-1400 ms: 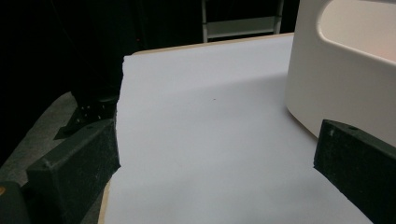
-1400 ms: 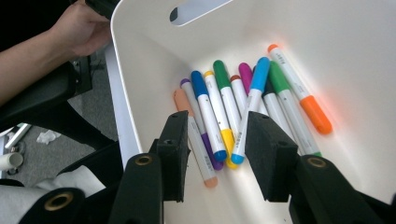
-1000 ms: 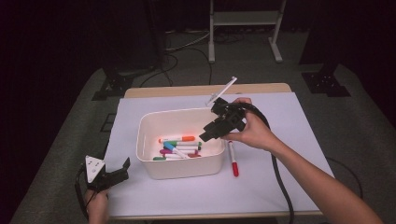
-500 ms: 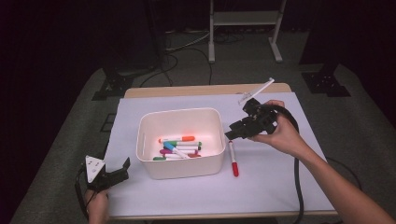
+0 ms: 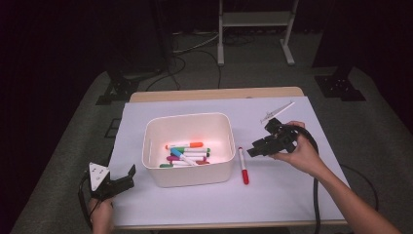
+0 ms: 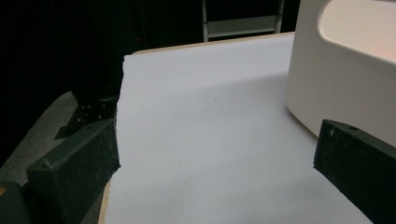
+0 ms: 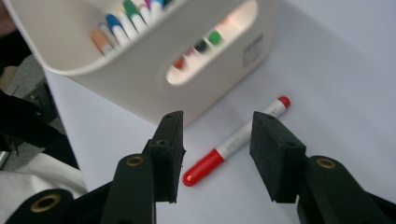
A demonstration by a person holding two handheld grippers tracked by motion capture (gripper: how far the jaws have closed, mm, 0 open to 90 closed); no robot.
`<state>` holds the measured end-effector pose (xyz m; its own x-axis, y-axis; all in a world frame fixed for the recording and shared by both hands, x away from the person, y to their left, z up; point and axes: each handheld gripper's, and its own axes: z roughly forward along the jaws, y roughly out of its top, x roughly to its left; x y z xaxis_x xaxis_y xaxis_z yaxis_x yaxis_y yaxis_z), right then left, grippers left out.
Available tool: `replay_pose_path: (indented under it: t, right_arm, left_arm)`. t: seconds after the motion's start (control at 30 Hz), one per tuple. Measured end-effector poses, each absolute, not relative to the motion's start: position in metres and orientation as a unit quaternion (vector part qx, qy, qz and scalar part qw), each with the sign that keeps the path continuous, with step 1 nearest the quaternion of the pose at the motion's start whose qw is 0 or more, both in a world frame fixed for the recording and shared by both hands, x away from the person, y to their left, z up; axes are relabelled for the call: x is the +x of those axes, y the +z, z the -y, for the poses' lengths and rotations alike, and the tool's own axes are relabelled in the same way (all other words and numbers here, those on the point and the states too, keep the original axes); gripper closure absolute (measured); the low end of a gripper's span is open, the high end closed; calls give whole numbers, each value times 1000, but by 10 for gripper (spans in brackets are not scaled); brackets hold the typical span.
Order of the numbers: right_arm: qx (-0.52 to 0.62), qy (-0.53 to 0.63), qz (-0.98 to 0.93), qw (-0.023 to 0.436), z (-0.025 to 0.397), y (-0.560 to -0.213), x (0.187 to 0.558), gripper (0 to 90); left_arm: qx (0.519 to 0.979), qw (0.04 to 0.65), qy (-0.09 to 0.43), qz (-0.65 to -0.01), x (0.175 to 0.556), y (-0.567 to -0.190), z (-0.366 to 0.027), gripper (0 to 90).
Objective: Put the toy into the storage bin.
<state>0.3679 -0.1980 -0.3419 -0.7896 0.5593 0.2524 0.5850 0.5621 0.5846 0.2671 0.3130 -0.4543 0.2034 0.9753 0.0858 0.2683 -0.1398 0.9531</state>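
Observation:
A white bin [image 5: 189,170] in the middle of the table holds several coloured markers [image 5: 186,154]. A red and white marker [image 5: 242,165] lies on the white sheet just right of the bin. My right gripper [image 5: 254,150] hovers to the right of that marker, open and empty. In the right gripper view its jaws frame the red marker [image 7: 233,142], with the bin [image 7: 140,79] behind. My left gripper [image 5: 127,178] rests open at the table's front left corner. The left gripper view has the bin's side [image 6: 345,84] at right, above one jaw.
A white sheet [image 5: 282,195] covers the wooden table. A cable trails from the right gripper off the front right edge. A metal stand [image 5: 253,29] stands on the floor beyond the table. The surroundings are dark.
My right gripper has come away from over the bin, swung right, then dropped lower beside the red marker. The left gripper has stayed put.

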Motion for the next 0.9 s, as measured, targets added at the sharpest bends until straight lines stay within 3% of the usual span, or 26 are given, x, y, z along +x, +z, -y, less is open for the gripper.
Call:
replay_pose_path:
  t: [0.37,0.9]
  right_arm:
    - [-352,-324,878,16,196,-386,374,514]
    - [-373,-313,874,-6,176,-420,379,504]
  left_arm:
    - [639,441,403,-485,267,-454,-313,0]
    - [639,442,403,-485,267,-454,-313,0]
